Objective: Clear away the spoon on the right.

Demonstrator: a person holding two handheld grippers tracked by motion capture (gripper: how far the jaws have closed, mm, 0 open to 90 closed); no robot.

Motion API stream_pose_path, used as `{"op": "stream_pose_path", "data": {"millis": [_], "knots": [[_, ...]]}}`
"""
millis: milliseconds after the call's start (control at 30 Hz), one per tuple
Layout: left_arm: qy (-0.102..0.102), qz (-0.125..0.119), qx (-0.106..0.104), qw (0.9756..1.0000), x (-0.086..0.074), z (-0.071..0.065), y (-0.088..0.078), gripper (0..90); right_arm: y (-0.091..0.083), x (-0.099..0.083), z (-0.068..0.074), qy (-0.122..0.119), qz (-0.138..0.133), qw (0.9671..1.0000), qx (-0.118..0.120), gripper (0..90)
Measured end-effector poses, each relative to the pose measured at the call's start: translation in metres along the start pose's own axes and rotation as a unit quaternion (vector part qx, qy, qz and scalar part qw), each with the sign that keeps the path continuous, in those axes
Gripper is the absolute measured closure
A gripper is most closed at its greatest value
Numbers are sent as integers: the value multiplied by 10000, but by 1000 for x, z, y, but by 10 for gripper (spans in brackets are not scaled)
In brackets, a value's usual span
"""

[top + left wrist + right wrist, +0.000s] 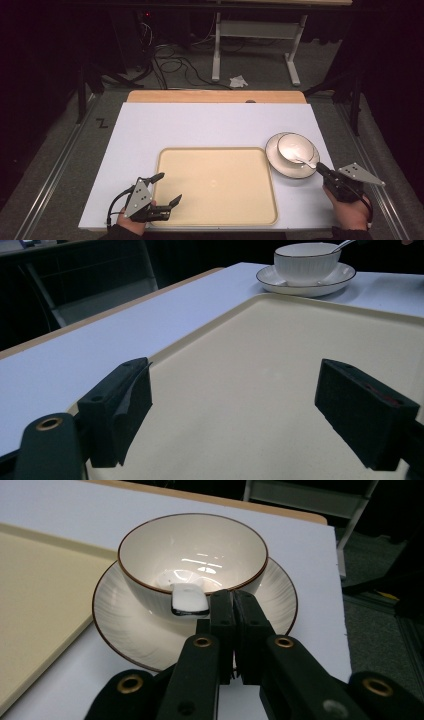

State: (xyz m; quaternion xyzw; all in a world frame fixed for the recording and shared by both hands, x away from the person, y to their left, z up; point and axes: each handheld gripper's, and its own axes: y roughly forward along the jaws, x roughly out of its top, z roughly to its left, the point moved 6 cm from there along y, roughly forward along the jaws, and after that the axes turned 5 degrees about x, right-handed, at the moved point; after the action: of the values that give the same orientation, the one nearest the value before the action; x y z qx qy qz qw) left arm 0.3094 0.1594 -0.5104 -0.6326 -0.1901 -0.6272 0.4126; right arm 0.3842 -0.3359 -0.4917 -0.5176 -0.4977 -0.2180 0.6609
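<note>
A white desk (200,125) in a dark room carries a beige tray (217,186) and a bowl (295,147) on its saucer (280,167). The right tool (232,602) is pressed together on a spoon (306,160) handle; the left tool (167,189) hangs spread above the tray. Cables (175,65) cross the floor (260,70) behind.

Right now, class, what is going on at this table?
A person works with a claw in each hand. The right claw is shut on the handle of a white spoon that rests in a bowl, which sits on a saucer right of a beige tray. The left claw hangs open over the tray's near left corner, holding nothing.
</note>
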Motion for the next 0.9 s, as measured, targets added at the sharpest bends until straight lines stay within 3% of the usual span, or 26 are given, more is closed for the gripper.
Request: {"op": "stream_pose_path", "data": {"millis": [133,267,333,533,667,900], "knots": [[14,24,-10,10000,0,0,1,158,-6,13,4,137,-286,9995,-58,877],[22,11,-19,10000,0,-1,2,158,-6,30,19,139,-572,9983,15,850],[49,17,-29,10000,0,0,1,158,-1,36,30,210,-634,9977,125,829],[24,-14,-42,10000,0,0,0,158,4,38,37,332,-722,9968,80,734],[32,-11,-42,10000,0,0,0,158,3,30,29,518,-723,9960,61,670],[63,22,-44,10000,0,-2,2,158,0,16,12,1073,-790,9909,195,542]]}}
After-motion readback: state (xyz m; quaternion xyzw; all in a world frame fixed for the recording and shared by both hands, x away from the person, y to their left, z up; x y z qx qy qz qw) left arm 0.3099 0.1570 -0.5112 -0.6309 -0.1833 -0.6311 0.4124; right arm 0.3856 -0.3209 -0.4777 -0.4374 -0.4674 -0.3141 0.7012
